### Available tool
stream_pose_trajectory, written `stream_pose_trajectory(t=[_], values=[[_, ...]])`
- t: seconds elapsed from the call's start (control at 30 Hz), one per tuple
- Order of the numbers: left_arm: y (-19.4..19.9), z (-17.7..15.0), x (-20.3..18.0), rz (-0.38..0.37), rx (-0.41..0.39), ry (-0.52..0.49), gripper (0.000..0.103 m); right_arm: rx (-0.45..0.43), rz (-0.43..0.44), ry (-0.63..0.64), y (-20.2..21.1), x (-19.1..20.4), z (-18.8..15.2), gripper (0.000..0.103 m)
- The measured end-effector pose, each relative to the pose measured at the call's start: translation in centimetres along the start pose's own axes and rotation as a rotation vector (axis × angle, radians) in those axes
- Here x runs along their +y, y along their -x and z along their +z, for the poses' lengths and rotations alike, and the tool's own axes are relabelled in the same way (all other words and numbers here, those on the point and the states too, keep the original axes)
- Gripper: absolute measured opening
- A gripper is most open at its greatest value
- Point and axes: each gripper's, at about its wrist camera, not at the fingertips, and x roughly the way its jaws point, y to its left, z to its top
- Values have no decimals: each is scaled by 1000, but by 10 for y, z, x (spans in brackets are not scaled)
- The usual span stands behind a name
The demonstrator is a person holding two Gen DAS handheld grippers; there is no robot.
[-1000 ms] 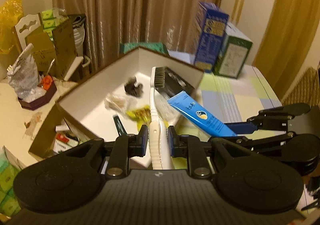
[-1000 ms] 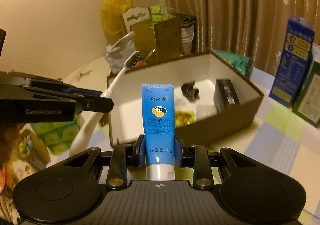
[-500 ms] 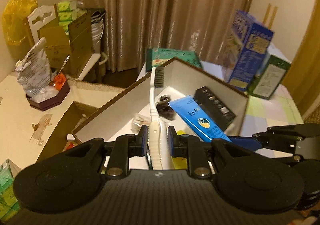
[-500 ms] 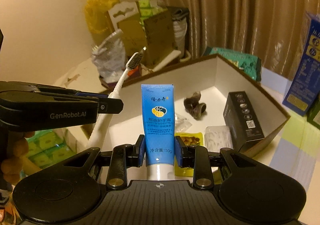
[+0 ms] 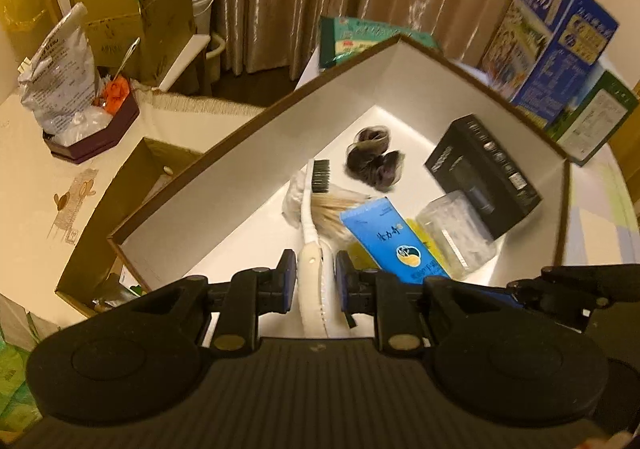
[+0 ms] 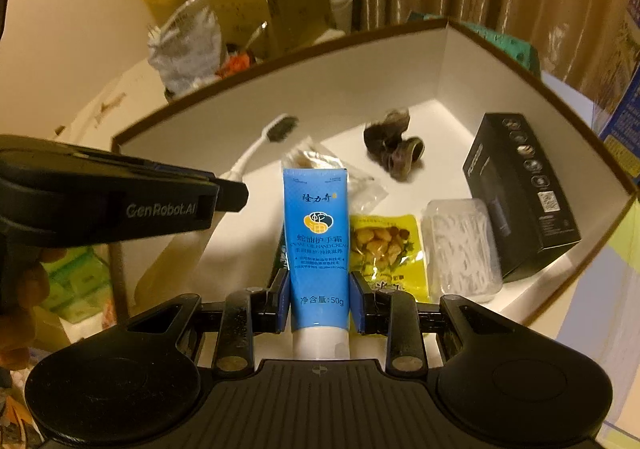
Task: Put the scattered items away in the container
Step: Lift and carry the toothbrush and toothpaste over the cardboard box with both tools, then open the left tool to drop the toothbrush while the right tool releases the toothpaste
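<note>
My left gripper [image 5: 315, 276] is shut on the handle of a white toothbrush [image 5: 313, 209], whose dark bristle head points into the open box [image 5: 224, 165]. My right gripper [image 6: 320, 291] is shut on a blue hand cream tube [image 6: 316, 233], held upright over the box [image 6: 360, 49]. The tube [image 5: 390, 239] also shows at the right of the left wrist view. The toothbrush [image 6: 264, 141] and left gripper body show at the left of the right wrist view. Inside the box lie a black carton [image 6: 520, 189], a clear case of picks [image 6: 460, 245], a yellow snack packet [image 6: 386, 249], dark hair ties [image 6: 394, 145] and a clear wrapper.
Blue and green cartons [image 5: 560, 33] stand behind the box on the right. A teal packet [image 5: 360, 37] lies behind its far corner. To the left are a foil bag [image 5: 60, 69] in a dark tray, cardboard boxes and a lower open carton [image 5: 132, 185]. Curtains hang behind.
Both grippers have moved forward and down over the box, tilting further downward, each still holding its item. The box's contents now fill the views.
</note>
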Motion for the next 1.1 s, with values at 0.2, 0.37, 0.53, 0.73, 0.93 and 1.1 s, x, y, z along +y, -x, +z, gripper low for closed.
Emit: stream_pose_trajectory(t=[0.2, 0.37, 0.53, 0.73, 0.93, 1.1], values=[[-26, 3, 8, 17, 57, 14, 17, 41, -7, -2, -17, 1, 2, 27], [-38, 4, 10, 21, 99, 0, 17, 64, -10, -1, -23, 1, 2, 27], [-41, 3, 9, 18, 111, -26, 17, 74, -13, -6, -25, -2, 1, 27], [-41, 2, 7, 14, 114, -50, 19, 84, 4, 17, -24, -2, 0, 29], [-32, 2, 1, 26, 87, -88, 39, 25, -37, 132, -9, 9, -3, 76], [-20, 0, -4, 27, 66, -121, 49, 9, -26, 130, 2, 3, -7, 85]])
